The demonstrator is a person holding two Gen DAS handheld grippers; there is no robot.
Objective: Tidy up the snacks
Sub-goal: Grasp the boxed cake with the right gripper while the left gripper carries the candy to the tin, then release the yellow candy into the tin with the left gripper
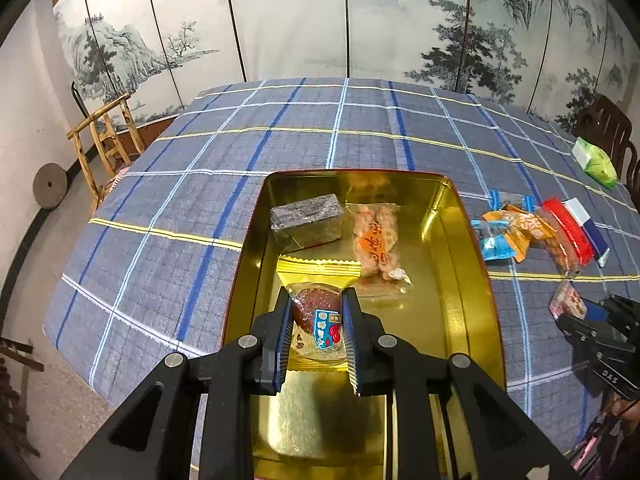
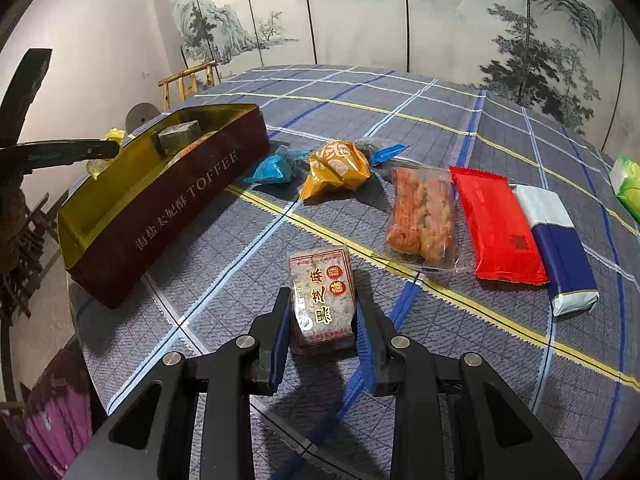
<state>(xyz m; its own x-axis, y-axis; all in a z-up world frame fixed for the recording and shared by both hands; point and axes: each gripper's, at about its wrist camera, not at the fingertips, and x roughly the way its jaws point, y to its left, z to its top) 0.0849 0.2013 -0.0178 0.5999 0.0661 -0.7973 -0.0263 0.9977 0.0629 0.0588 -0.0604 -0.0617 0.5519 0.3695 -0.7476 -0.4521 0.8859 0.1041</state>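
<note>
Left gripper (image 1: 316,322): clamped on a yellow pack (image 1: 318,280), held low inside the tin (image 1: 456,240)
Right gripper (image 2: 322,320): closed on a sesame cake (image 2: 322,292) over the cloth (image 2: 440,120), beside the tin
Risk: a corner grip could let the pack swing and land on the dark block (image 1: 308,220) or peanut bag (image 1: 376,240); a late release could snag the wrapper
Left view only: the tin's contents and free floor
Right view only: loose snacks in full; red pack (image 2: 496,224), blue-white pack (image 2: 556,240), orange wrapper (image 2: 336,168)
</note>
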